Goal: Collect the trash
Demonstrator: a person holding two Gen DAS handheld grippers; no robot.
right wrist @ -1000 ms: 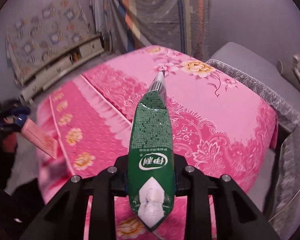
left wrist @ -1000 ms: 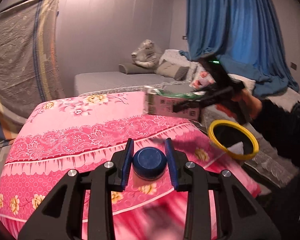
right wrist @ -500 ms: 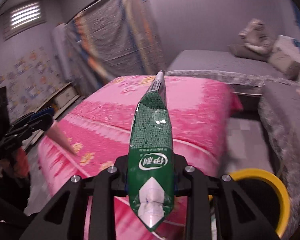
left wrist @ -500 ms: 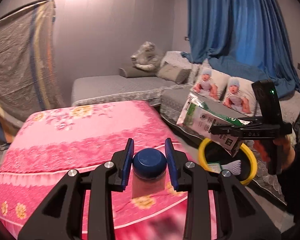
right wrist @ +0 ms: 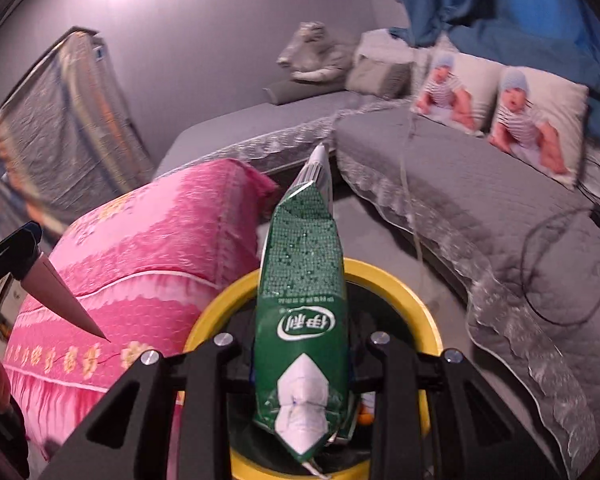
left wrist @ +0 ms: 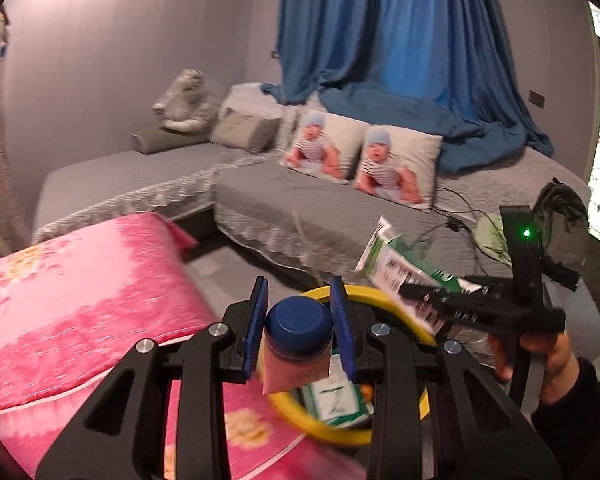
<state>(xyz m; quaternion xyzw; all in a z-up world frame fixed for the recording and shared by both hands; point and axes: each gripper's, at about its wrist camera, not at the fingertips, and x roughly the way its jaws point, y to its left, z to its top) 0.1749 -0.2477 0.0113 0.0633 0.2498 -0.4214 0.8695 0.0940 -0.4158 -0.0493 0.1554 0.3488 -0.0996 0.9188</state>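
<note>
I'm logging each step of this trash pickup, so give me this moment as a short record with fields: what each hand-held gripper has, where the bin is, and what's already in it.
left hand-held gripper: shut on a pink carton with a blue cap
right hand-held gripper: shut on a flattened green milk carton
bin: yellow-rimmed trash bin on the floor, between the pink bedspread and the grey sofa
position: both items are over the bin's opening
bin contents: a green-and-white carton; the rest is hidden
task state: neither item released
</note>
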